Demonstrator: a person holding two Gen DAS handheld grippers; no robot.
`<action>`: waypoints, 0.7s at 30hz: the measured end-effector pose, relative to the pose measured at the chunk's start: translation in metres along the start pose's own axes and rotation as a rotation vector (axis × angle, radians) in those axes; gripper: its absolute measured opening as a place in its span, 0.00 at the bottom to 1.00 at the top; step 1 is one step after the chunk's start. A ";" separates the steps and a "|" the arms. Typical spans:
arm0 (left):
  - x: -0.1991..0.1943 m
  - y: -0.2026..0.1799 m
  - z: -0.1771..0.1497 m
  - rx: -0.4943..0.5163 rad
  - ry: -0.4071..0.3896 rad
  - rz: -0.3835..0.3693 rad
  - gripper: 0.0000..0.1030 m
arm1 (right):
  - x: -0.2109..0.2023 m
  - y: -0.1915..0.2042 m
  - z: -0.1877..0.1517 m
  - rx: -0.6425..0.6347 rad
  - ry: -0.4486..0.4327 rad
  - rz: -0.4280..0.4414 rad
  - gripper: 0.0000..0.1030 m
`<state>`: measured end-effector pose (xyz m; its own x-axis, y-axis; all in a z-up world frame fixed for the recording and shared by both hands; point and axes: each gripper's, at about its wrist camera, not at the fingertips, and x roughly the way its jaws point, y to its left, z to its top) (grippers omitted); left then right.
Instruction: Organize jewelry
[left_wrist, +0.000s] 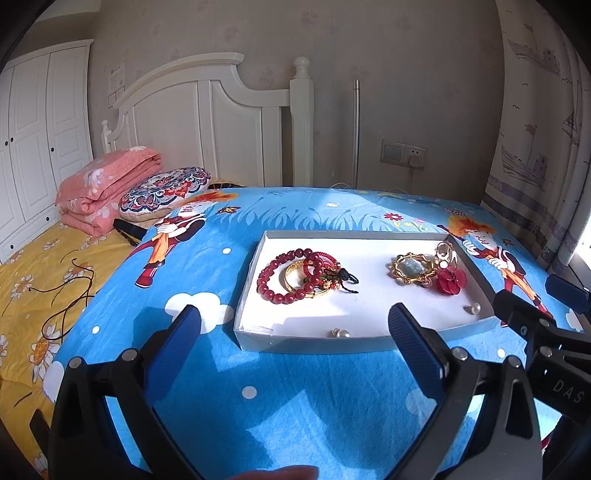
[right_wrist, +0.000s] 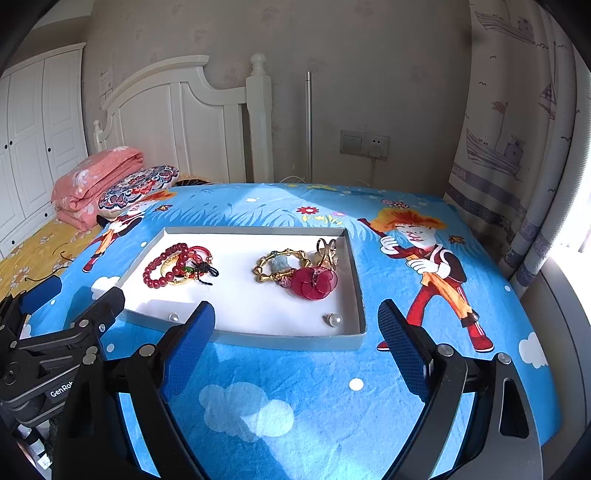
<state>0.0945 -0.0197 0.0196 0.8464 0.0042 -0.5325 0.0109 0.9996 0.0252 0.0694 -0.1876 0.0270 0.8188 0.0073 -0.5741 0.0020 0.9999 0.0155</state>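
Observation:
A shallow white tray (left_wrist: 255, 343) (right_wrist: 295, 341) lies on a blue cartoon cloth. At its left lie red bead bracelets with a gold bangle (left_wrist: 306, 275) (right_wrist: 177, 267). At its right lie a gold-framed brooch (left_wrist: 412, 267) (right_wrist: 282, 264), a red flower piece (left_wrist: 450, 282) (right_wrist: 314, 282) and gold rings (right_wrist: 327, 249). Pearl earrings lie at the near wall (left_wrist: 341, 333) (right_wrist: 173, 316) and near right corner (left_wrist: 474, 308) (right_wrist: 333, 319). My left gripper (left_wrist: 295, 332) and right gripper (right_wrist: 297, 326) are open and empty, just short of the tray.
The blue cloth (left_wrist: 295, 406) covers a table beside a bed with a yellow sheet (left_wrist: 33, 266), a folded pink quilt (left_wrist: 107, 184) and a patterned cushion (left_wrist: 166, 188). A cord lies on the sheet (left_wrist: 70, 299). A curtain (right_wrist: 517, 147) hangs at the right.

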 end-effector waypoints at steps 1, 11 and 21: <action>0.000 0.000 0.000 0.000 0.001 0.000 0.95 | 0.001 0.000 0.000 -0.001 0.003 0.000 0.82; 0.003 0.001 -0.002 -0.004 0.011 -0.004 0.95 | 0.003 -0.001 0.000 0.004 0.014 -0.004 0.82; 0.004 0.001 -0.002 -0.005 0.015 -0.004 0.95 | 0.003 -0.001 0.000 0.006 0.015 -0.004 0.82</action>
<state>0.0964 -0.0191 0.0158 0.8384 0.0005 -0.5451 0.0117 0.9998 0.0190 0.0719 -0.1888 0.0247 0.8098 0.0035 -0.5868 0.0087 0.9998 0.0181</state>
